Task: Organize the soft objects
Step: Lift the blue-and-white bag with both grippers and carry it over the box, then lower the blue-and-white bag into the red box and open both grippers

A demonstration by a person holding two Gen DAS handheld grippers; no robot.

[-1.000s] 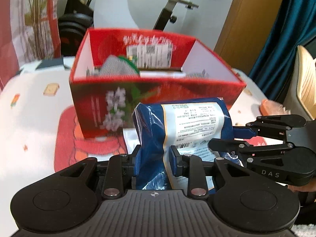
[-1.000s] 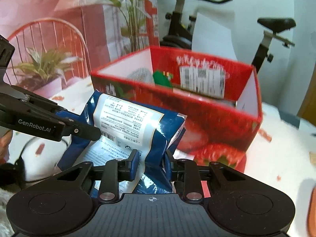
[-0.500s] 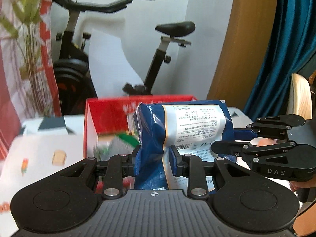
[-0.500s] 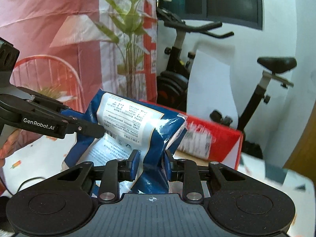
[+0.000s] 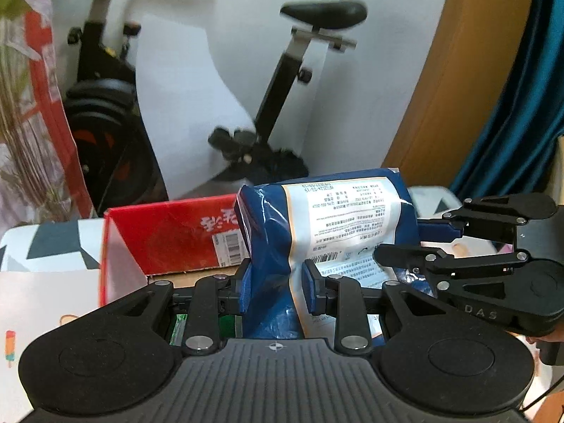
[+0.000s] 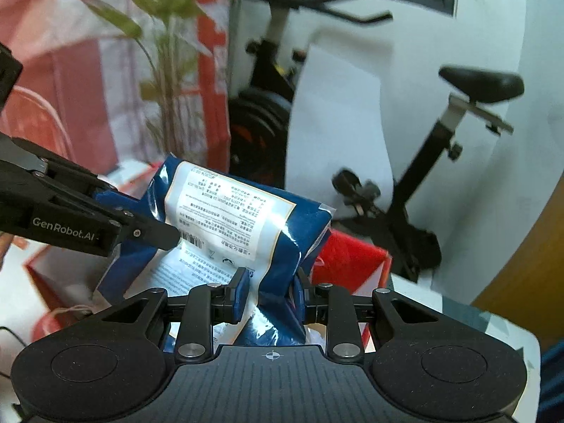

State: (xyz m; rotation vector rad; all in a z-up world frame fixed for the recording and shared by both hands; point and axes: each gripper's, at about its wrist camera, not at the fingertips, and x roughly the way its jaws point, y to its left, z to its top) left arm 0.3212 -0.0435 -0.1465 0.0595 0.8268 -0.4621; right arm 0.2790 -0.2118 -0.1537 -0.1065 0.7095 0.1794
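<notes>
A soft blue plastic pack [image 5: 328, 225] with a white printed label hangs in the air between both grippers. My left gripper [image 5: 277, 289] is shut on its left end, and my right gripper [image 6: 270, 294] is shut on its right end. From the left wrist view the right gripper [image 5: 419, 243] reaches in from the right edge onto the blue pack [image 6: 243, 225]. Just below and behind the pack stands the open red cardboard box [image 5: 169, 243]; in the right wrist view the box's corner [image 6: 352, 264] shows behind the pack. Green and white contents peek out under my left fingers.
An exercise bike [image 5: 282, 105] stands against the white wall behind the box. A potted plant [image 6: 165, 53] and a red patterned hanging are at the left. A white printed cloth [image 5: 38, 292] covers the surface under the box. A blue curtain [image 5: 521, 105] hangs at the right.
Both grippers have carried the pack up and forward from in front of the box to above its opening. The box has dropped low in both views; the grips have not changed.
</notes>
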